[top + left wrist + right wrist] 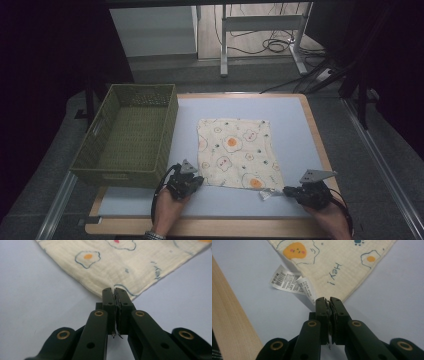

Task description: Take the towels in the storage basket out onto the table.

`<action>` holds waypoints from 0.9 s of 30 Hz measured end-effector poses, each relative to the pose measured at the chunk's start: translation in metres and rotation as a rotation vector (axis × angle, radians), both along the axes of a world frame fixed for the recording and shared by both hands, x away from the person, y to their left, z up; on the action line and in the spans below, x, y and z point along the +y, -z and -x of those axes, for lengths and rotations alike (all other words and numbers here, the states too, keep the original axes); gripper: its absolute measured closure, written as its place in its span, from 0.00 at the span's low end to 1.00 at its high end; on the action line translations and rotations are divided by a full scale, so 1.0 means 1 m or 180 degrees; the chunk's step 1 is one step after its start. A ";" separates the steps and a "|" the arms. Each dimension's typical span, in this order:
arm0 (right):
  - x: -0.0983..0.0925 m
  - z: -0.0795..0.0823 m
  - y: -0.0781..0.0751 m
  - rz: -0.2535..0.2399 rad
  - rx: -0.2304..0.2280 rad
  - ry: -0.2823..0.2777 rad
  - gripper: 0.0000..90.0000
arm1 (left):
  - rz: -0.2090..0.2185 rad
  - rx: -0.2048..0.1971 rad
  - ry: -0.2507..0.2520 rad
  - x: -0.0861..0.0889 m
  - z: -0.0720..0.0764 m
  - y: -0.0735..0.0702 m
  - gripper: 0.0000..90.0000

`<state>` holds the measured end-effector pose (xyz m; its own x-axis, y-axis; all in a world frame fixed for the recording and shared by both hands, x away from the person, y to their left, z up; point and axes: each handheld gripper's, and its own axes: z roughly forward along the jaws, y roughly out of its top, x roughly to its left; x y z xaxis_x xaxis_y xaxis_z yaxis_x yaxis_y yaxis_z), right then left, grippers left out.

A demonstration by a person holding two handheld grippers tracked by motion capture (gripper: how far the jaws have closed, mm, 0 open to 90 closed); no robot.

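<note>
At the near edge of the bench (295, 205), the left tongs (114, 293) were pressed together on the near-left corner of a cream cloth (239, 151) printed with fried eggs, its hem caught between the jaws. The right tongs (328, 301) were likewise clamped on the cloth's near-right corner, just beside a white care label (287, 280) that curled out from the hem onto the pale blue surface. The cloth lay spread flat in the middle of the bench. Farther off, to the left, a green woven basket (102, 150) sat at the bench's left edge, apart from the cloth
</note>
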<state>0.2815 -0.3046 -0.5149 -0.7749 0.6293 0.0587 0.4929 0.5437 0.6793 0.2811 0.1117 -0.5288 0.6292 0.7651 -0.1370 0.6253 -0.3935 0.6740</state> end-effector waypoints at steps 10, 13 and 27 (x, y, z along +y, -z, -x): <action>0.003 0.023 -0.009 -0.0040 -0.0016 -0.0139 0.95 | 0.0080 0.0230 0.0143 0.019 0.031 -0.005 0.96; 0.000 0.035 -0.007 -0.0048 0.0054 -0.0153 0.95 | 0.0103 0.0267 0.0214 0.020 0.042 -0.005 0.96; -0.008 0.024 -0.016 0.0000 -0.0024 0.0094 0.60 | 0.0128 -0.0118 0.0041 0.012 0.014 -0.013 0.45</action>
